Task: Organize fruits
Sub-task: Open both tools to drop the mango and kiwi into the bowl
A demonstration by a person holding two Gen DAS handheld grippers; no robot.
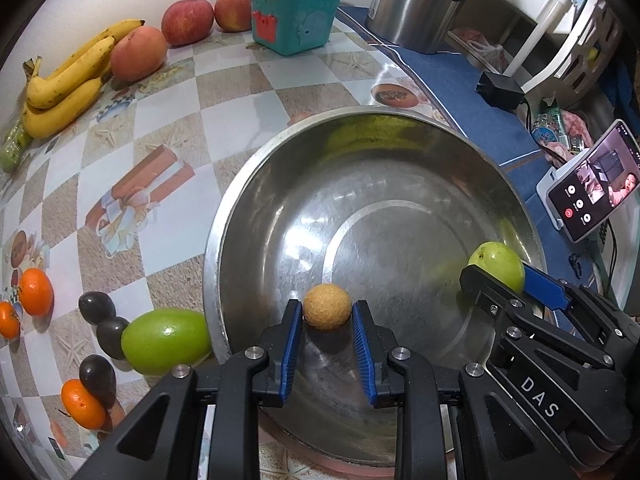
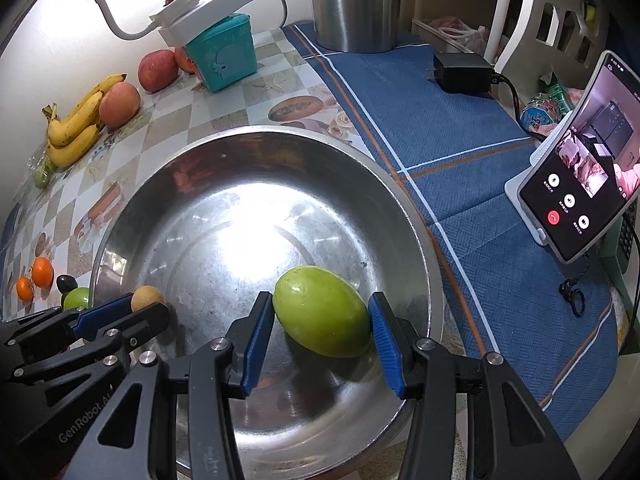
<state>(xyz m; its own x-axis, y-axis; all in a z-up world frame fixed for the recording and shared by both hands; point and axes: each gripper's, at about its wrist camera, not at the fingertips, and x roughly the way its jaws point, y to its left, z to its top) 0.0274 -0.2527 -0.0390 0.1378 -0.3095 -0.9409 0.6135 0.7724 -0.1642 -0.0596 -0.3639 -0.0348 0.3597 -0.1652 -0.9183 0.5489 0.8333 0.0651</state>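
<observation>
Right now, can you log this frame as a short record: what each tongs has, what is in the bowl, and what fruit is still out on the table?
left tongs: shut on small tan fruit, low inside bowl
right tongs: shut on green fruit, low inside bowl
bowl: steel; only the two gripped fruits in it
on table: bananas, three apples, second green fruit, oranges, dark fruits
other: teal box, phone

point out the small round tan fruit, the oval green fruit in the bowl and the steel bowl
small round tan fruit [image 1: 327, 306], left wrist view, front face
oval green fruit [image 2: 321, 316], right wrist view, middle
steel bowl [image 2: 248, 136], right wrist view, far rim
</observation>
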